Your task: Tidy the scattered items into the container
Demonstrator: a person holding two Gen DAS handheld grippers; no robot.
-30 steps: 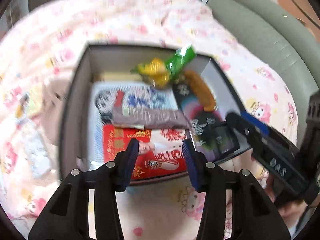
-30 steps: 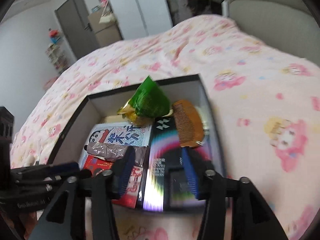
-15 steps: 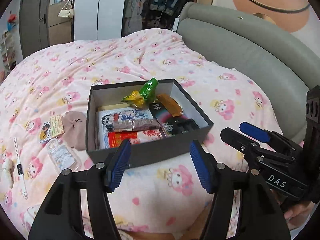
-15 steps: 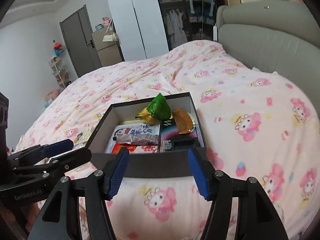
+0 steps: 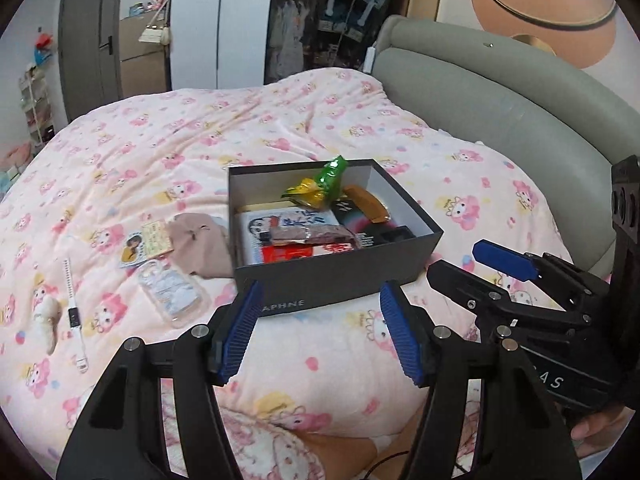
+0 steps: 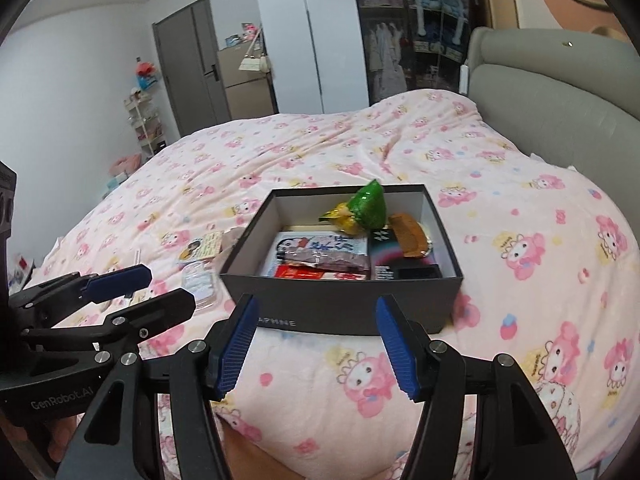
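Observation:
A dark grey box sits on the pink bed. It holds a green snack bag, a brown comb, a comic booklet, a silver-brown packet and a black box. Left of the box lie a beige cloth, a card, a clear phone case and a white watch. My left gripper is open and empty, in front of the box. My right gripper is open and empty beside it.
A grey padded headboard curves along the right. A small white plush lies at the far left. Wardrobe and door stand behind the bed. The bed's near edge is just under the grippers.
Both grippers have pulled back and up from over the box. The box now sits farther away, and the loose items on its left have come into view.

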